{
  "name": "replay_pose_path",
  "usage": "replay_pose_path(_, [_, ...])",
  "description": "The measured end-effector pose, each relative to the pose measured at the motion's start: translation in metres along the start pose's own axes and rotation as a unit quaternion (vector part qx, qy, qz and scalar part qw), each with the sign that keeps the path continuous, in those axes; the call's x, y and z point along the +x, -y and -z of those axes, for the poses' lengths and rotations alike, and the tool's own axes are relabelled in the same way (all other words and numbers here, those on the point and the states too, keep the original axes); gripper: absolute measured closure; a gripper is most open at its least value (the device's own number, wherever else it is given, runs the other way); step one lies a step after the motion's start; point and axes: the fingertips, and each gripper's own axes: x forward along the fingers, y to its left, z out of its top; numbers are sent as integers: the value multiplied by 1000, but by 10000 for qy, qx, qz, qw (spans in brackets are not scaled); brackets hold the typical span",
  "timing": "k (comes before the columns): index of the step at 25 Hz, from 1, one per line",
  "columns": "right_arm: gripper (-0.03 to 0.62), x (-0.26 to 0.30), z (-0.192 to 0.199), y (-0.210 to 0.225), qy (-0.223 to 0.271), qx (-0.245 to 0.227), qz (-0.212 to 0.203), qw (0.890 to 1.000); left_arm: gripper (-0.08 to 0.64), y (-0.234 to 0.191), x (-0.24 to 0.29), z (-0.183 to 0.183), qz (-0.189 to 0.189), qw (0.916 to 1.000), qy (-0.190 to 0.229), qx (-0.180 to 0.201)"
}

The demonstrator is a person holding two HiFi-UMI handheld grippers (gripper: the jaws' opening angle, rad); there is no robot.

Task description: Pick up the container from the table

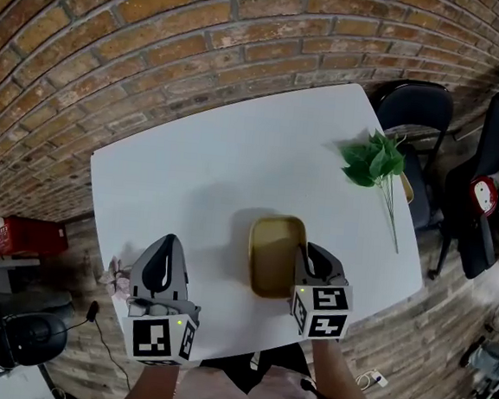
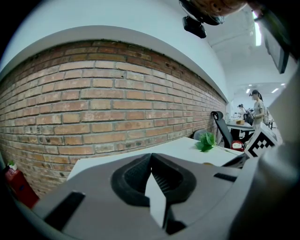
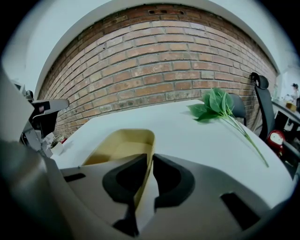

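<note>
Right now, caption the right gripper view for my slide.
Right gripper clamps the side wall of a yellow container on a white table, green leafy sprig beyond.

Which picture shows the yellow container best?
The head view: nearly the whole container shows from above. The right gripper view shows it close, one wall between the right gripper's jaws. The left gripper view barely shows it.

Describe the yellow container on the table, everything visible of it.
The container is a shallow, open-topped tray with rounded corners, mustard yellow, with thin walls that look like plastic. It is empty and sits flat on the white table, near the person's edge. The right tongs straddle its right wall, one jaw inside, one outside, closed on it. Nothing else touches it.
</note>
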Motion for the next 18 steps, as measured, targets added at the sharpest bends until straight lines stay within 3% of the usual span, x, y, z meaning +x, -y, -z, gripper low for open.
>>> replay_pose_path(18, [571, -3, -6, 1, 55, -30, 1, 10000, 551, 2, -3, -7, -47, 10000, 76, 4])
